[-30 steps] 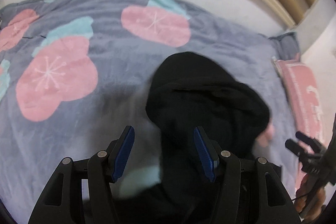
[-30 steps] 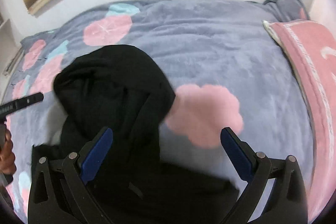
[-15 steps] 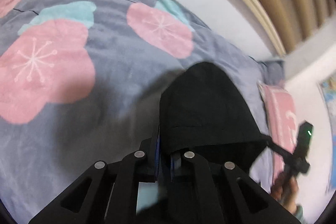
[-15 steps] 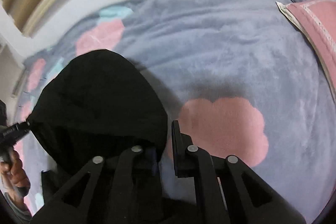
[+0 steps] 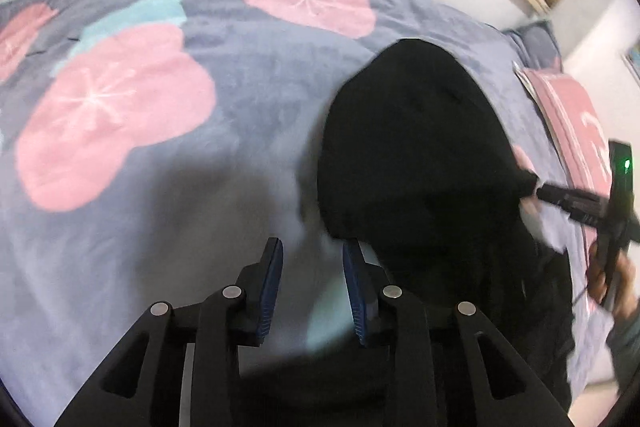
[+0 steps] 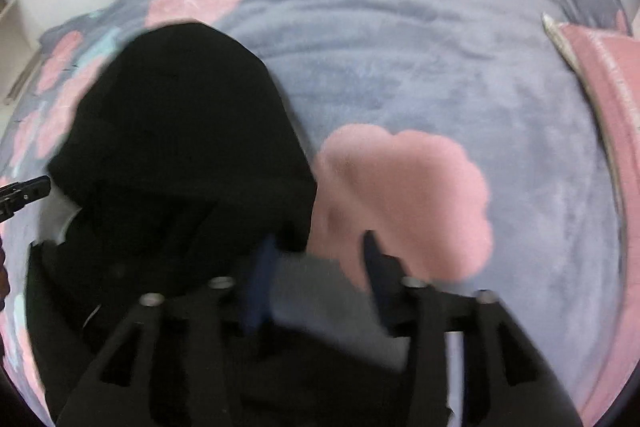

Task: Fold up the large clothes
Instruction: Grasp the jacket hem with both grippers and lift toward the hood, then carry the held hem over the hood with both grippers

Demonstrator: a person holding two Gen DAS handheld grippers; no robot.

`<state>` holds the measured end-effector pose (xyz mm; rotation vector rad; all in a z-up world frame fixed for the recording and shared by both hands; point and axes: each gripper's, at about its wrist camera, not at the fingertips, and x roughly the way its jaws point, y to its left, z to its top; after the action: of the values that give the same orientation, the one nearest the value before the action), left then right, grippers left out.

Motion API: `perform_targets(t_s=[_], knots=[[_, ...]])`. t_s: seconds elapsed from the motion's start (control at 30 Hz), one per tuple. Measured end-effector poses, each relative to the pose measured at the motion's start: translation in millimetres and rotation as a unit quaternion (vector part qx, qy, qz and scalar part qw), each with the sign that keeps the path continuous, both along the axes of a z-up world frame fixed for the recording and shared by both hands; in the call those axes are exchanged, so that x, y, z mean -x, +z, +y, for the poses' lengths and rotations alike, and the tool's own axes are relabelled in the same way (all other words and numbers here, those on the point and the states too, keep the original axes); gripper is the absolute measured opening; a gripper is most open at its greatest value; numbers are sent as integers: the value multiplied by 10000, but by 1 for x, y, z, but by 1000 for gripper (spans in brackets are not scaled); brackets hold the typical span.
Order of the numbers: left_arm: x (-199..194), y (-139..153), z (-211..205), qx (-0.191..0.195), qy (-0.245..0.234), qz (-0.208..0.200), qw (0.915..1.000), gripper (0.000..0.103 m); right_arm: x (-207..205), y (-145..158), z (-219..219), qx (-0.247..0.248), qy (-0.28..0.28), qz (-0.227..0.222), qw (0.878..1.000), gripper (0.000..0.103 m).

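Black hoodie [image 5: 416, 147] spread on blanket [image 5: 224, 147], hood toward far edge. Left gripper [image 5: 312, 267] at hood's left lower rim; jaws partly apart and opening, blanket only between them, right pad beside the hem, contact unclear. Right gripper [image 6: 316, 259] at hood's right lower corner; jaws moderately apart and opening, left finger against black cloth, blurred, no grip seen.

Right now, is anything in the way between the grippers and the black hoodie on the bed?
Nothing visible. The left hand-held gripper and right hand-held gripper are both opening with only grey flowered fleece blanket between their fingers, right beside the black fabric hoodie.
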<state>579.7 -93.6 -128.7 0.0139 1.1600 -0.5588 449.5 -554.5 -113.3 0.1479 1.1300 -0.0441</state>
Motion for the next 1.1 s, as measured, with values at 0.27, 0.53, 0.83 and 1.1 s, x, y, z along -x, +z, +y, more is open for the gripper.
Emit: perform_targets(t_s=[0.27, 0.53, 0.83, 1.1], knots=[[-16, 61, -38, 814, 23, -486, 9955, 36, -36, 53, 36, -258, 251, -570, 9977, 60], [-44, -68, -73, 247, 284, 766, 9964, 42, -71, -56, 63, -399, 510, 417, 9970, 59], [-41, 0, -69, 857, -28, 336, 9958, 41, -73, 25, 63, -616, 915, -457, 9928, 60], [-94, -23, -91, 737, 713, 414, 9939, 41, -170, 21, 110, -640, 996, -461, 9919, 62]])
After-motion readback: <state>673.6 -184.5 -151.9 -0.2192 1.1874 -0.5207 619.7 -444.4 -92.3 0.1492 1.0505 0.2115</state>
